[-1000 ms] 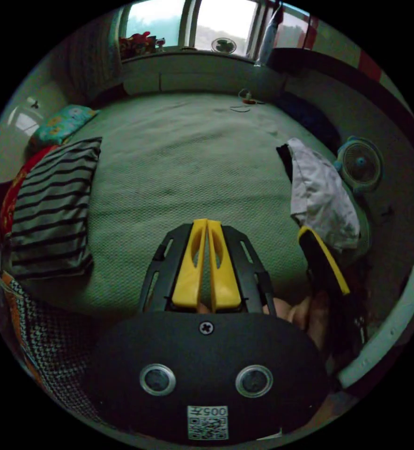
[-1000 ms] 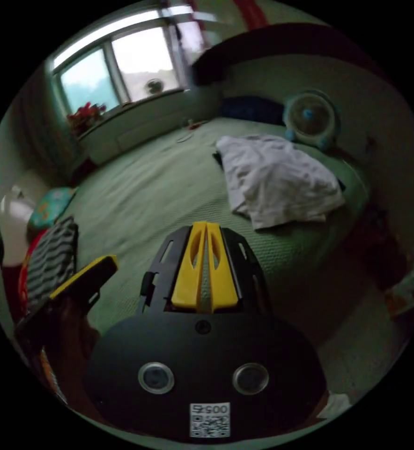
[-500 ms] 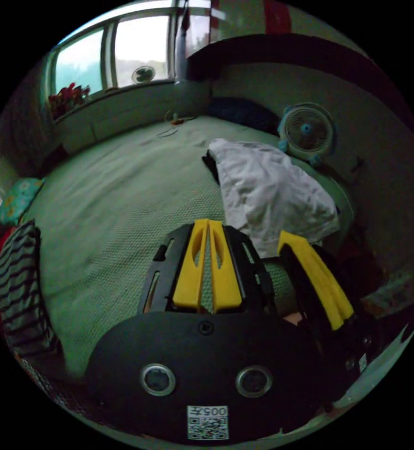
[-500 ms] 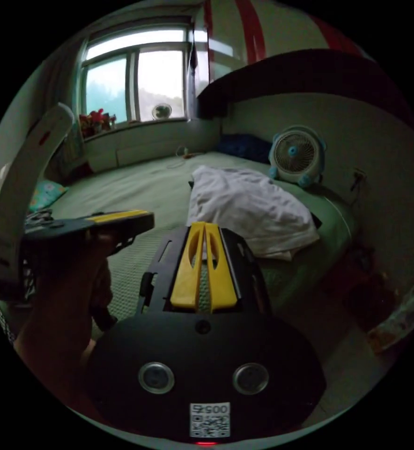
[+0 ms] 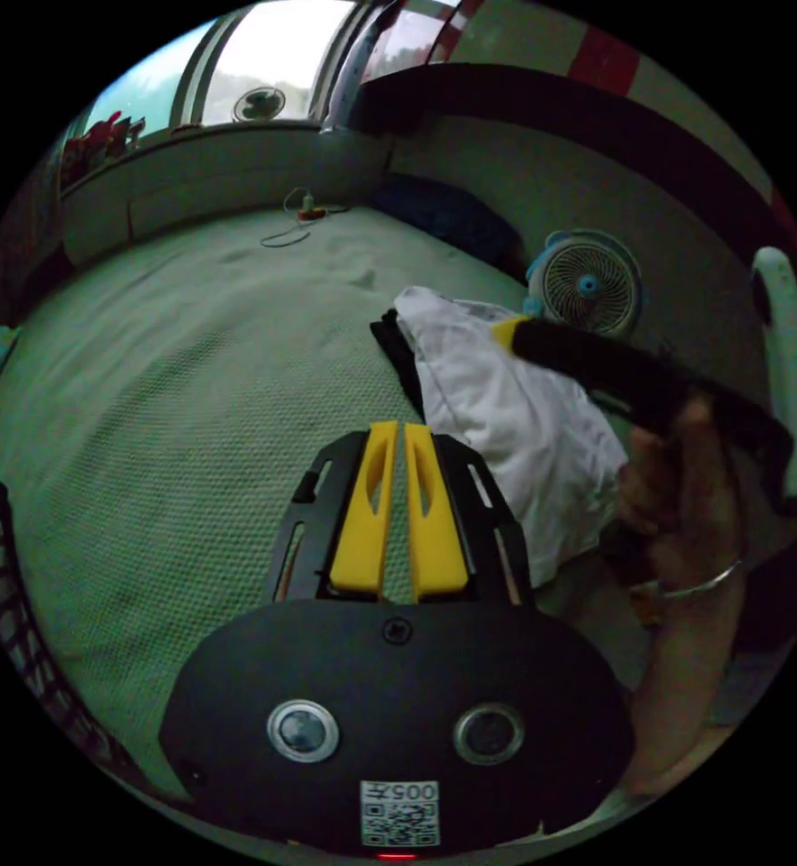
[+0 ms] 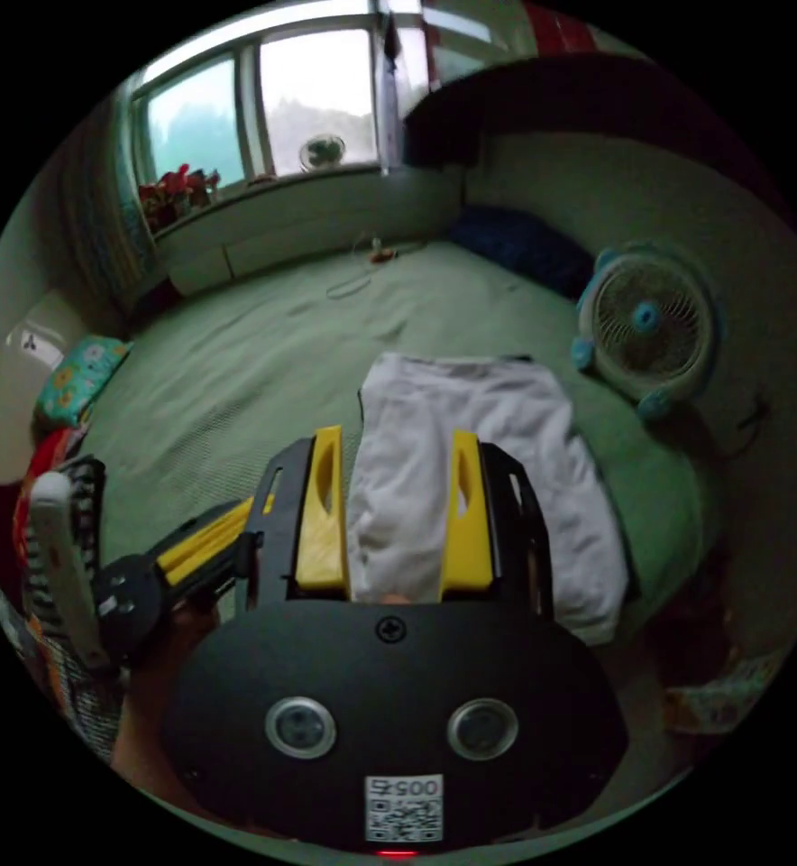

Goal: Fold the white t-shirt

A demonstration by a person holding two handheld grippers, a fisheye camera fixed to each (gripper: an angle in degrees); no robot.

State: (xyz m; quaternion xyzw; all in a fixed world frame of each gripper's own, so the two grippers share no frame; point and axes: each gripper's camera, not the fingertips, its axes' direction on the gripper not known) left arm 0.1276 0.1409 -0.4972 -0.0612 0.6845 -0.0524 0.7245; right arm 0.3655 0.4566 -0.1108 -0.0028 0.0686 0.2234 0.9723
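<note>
Half a second ago my right gripper (image 6: 394, 451) had its jaws pressed together; now they stand wide apart, and through the gap I see the white t-shirt (image 6: 480, 469) lying crumpled on the green bed (image 6: 263, 361), near the edge closest to me and beside the small fan (image 6: 649, 317). A dark garment (image 5: 398, 347) peeks out from under its far side. The right gripper's camera has also swung round to face the shirt square on, so I judge that I am lining up for a first grab, with nothing held yet.

My left gripper (image 5: 397, 437) has barely changed: its jaws are nearly together, a thin slit between them, gripping nothing and hovering over bare bedding just beside the shirt. In the left gripper view the right gripper crosses above the shirt, held in a hand (image 5: 687, 505).

So folding has not begun. The shirt is bunched, and I think it needs spreading flat first. The left jaws must open before they can help.
</note>
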